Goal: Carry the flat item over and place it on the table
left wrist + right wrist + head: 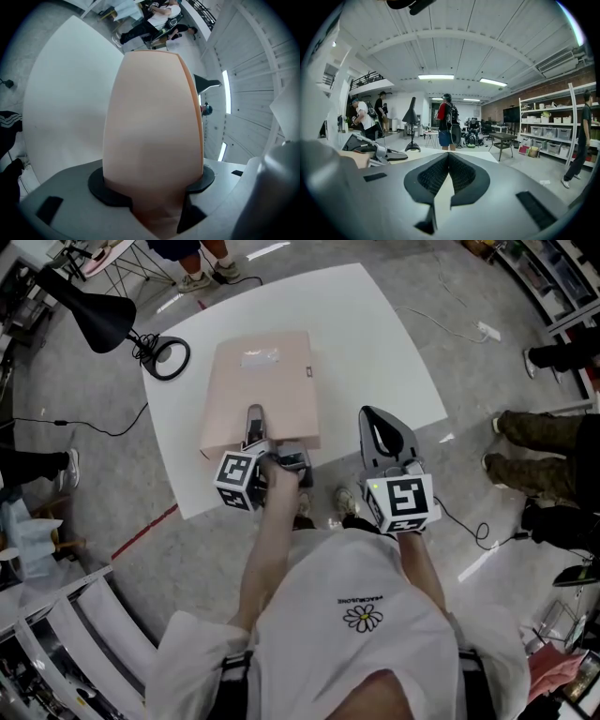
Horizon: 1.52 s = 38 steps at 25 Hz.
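Flat beige item (264, 381) pinched at near edge by left gripper (254, 423), over white table (375, 343). Right gripper (380, 427) pressed together, empty. Risk imo: item flopped or dragged off table edge if released crooked.

No word or number can be read anywhere. The marker cube (239, 480) on the left tongs (254, 418) and the marker cube (405, 501) on the right tongs (378, 423) bear black-and-white square patterns, not letters. Behind both tongs, the white shirt (394, 643) carries a short line of print (356, 600) above a daisy drawing (363, 618); the print is too small to make out. Ahead of the left tongs, the pink packet (272, 399) has a pale label (260, 356) and a small dark tag (307, 372), both illegible.
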{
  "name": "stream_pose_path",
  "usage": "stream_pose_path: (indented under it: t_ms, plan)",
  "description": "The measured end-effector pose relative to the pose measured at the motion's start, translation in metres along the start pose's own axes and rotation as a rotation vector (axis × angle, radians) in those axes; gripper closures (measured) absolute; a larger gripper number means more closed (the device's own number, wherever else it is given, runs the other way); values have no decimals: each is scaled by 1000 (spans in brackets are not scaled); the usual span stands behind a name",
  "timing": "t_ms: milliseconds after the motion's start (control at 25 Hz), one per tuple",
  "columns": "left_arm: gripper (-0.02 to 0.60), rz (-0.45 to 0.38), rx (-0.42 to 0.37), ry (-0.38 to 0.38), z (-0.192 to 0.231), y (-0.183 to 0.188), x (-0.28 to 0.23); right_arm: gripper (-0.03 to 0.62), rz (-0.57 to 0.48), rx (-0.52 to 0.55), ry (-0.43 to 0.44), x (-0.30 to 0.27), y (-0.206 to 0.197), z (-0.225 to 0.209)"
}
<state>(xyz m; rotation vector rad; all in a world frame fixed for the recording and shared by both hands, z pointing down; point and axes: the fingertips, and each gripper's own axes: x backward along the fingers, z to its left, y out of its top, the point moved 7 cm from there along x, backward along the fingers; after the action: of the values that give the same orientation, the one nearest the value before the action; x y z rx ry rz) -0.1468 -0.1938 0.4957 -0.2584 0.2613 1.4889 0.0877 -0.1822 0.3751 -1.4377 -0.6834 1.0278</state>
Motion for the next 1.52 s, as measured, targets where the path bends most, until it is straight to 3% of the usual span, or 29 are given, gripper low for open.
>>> stream_pose_path:
  t_ms: [280,480,800,1280,1360,1520]
  plan:
    - [271,-23,-9,38,-6,-5,-6,583,7,-4,-4,2,-3,1]
    - [201,2,-13,170,6,-2,-9,583,10,-6,0,2,-6,5]
    - [119,35,76,374,28,-3,-5,583,15,-23,8,4,-8,6]
    - [106,127,201,441,27,-9,-1,583,16,-42,9,8,-11,4]
    - [107,133,172,467,24,-7,1,583,14,-44,13,7,-10,4]
    - [107,92,-52,538,20,6,9,583,8,-57,19,6,-11,6]
